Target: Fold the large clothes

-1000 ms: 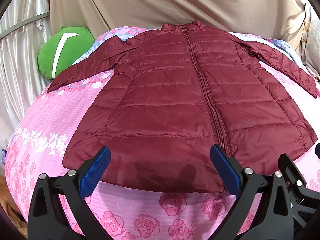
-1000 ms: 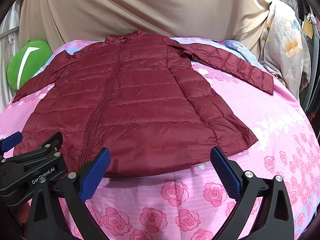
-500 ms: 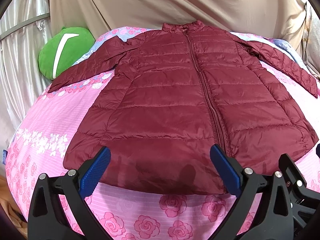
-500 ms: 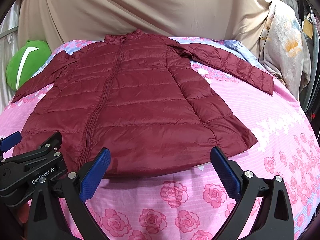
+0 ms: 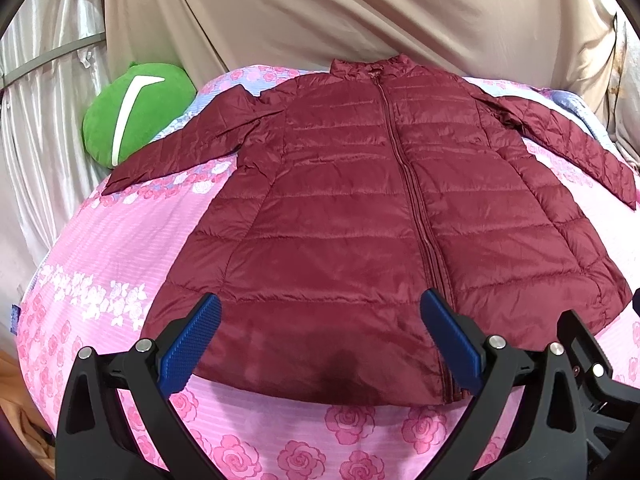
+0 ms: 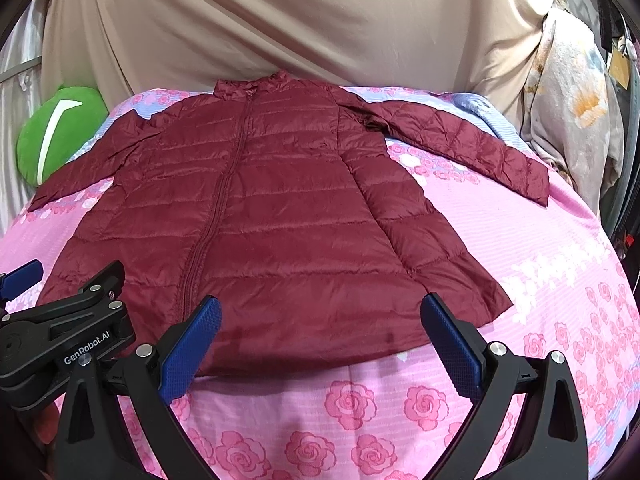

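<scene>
Where quilted, glossy maroon jacket (image 5: 360, 220) lies flat.

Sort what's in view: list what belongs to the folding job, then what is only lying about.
For the job:
- maroon puffer jacket, spread flat, zipped, sleeves out
- left hand-held gripper, open
- right hand-held gripper, open
- pink floral bedspread under the jacket

Lying about:
- green cushion, beside the left sleeve
- beige backdrop sheet
- floral cloth hanging at right

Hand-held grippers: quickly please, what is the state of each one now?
Left hand-held gripper: open, holding nothing, above the jacket hem.
Right hand-held gripper: open, holding nothing, near the same hem.
</scene>
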The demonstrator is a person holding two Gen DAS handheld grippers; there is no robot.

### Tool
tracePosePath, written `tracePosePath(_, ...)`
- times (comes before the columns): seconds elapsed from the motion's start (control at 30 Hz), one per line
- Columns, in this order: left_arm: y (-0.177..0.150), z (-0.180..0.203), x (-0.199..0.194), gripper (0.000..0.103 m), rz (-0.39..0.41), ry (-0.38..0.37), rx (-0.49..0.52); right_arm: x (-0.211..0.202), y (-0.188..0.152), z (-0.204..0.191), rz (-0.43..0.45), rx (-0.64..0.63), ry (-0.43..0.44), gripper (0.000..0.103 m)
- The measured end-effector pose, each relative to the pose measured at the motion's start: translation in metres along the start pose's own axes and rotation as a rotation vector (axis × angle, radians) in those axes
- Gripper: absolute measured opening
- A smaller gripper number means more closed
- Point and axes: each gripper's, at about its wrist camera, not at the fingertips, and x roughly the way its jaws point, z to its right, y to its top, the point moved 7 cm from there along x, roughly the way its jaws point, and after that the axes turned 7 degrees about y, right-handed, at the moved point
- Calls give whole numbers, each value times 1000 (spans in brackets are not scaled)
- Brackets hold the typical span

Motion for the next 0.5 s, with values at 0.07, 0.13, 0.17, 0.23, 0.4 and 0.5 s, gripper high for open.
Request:
tracePosePath(0.07, 3, -1, 0, 97, 0, 1, -6, 0, 3, -1, 0, -5, 2, 98)
tracePosePath(0.13, 5, -2, 0, 97, 1, 4, -8, 0, 5, -3, 1, -12, 2, 98)
tracePosePath(0.17, 7, -3, 0, 97, 2, 4, -7, 0, 6, -3, 2, -13, 1, 98)
tracePosePath(0.23, 8, -3, 0, 97, 4, 5, -10, 0, 9, -4, 2, -13, 3, 98)
tracePosePath(0.4, 10, -2, 0, 97, 3, 1, -10, 0, 11, -5, 3, -15, -3, 98)
tracePosePath(0.5, 10, -2, 0, 97, 3, 1, -10, 0, 11, -4, 2, -15, -2, 98)
